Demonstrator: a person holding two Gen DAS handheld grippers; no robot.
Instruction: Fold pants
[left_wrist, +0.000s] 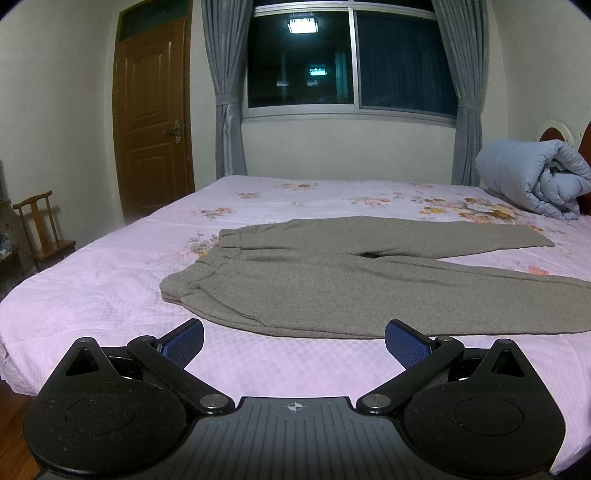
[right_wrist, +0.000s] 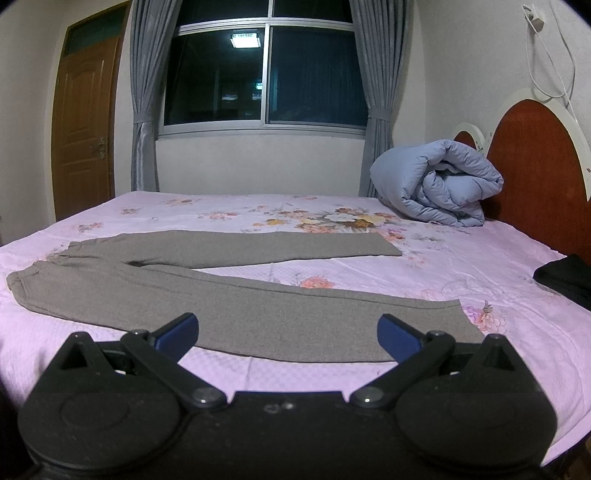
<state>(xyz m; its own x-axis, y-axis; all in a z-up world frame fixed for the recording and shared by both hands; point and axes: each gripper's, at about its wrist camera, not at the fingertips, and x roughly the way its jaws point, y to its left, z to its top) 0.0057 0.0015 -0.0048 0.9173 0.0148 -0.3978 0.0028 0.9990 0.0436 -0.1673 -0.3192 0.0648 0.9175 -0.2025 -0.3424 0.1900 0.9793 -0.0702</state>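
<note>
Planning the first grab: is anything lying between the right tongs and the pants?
Nothing: in the right wrist view only bare pink bedsheet separates the open right tongs from the near leg of the grey pants.

Readable text: none in either view.
Mark: small crosshair symbol on left gripper (left_wrist: 294, 345) body, no letters.
Window (right_wrist: 264, 74) reflections: too blurred to read.
</note>
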